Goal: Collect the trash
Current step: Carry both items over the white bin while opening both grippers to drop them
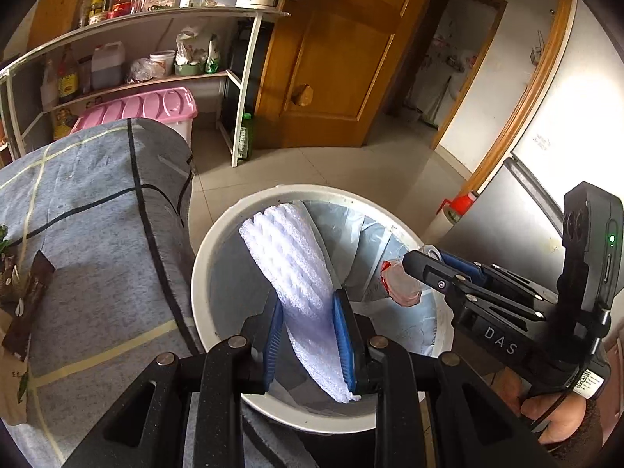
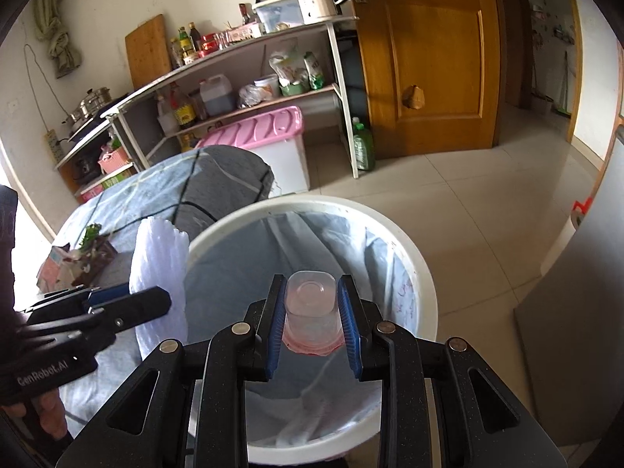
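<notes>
Above the white bin (image 1: 202, 273), lined with a pale bag, both grippers hold trash. Left gripper (image 1: 308, 312): fingers (image 1: 345, 335) closed on a white foam net sleeve (image 1: 288, 261), which hangs over the bin's opening. Right gripper (image 2: 312, 312): fingers (image 2: 348, 327) closed on a clear plastic cup (image 2: 310, 304) with a red-edged lid, held over the bin's middle. Beside the bin, on the cloth-covered desk (image 1: 97, 234), lie a brown wrapper (image 1: 27, 308) and other scraps.

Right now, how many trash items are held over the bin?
2. White foam net in the left gripper, clear plastic cup in the right gripper, both above the lined white bin. Wrappers remain on the table.
</notes>
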The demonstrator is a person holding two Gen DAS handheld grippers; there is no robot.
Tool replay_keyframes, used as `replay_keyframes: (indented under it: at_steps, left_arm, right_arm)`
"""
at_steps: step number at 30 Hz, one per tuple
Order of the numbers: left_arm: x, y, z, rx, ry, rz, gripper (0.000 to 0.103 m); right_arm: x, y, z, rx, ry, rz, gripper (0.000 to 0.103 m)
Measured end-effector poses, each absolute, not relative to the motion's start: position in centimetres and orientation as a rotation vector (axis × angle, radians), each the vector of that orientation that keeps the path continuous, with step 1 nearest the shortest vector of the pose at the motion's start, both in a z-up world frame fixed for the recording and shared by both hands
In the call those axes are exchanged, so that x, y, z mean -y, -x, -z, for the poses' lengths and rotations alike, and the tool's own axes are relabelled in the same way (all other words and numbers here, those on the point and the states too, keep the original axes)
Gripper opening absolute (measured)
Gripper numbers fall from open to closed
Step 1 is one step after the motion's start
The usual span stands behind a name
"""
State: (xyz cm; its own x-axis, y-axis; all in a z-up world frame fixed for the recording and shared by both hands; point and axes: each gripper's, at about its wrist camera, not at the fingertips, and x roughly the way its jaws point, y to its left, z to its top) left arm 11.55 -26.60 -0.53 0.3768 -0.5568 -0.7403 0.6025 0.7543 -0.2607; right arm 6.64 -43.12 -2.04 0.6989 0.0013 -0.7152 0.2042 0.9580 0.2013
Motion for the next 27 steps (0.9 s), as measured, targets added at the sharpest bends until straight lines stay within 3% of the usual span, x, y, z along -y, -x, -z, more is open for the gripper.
replay_keyframes:
  at_steps: [8,10,12,19,27]
  left_arm:
    - [27.9,-12.3,2.6,-0.968,-0.079,0.720,0.028]
    - [28.0,-12.5,2.8,-0.983,-0.075,0.715,0.032]
    - [28.1,-12.9,2.9,-0.986,-0.090,0.705,0.036]
    - [27.4,-13.2,2.8,-0.982,-0.076,0.690,0.046]
    - [24.4,-12.6,0.9,-0.932,-0.036,0.654,0.047]
  right_arm:
    - [44.2,-7.1,3.6,-0.842,-0.278,0.140,0.029]
    - [44.2,-7.1,3.7,-0.844,-0.277,0.132,0.037]
    - [44.2,-6.9,3.7,-0.838,-0.277,0.130,0.057]
    - [44.4,-6.4,3.0,-0.822,-0.301,0.147,0.058]
    - [43.4,-5.6,1.6,-0.789,-0.310,0.150,0.058]
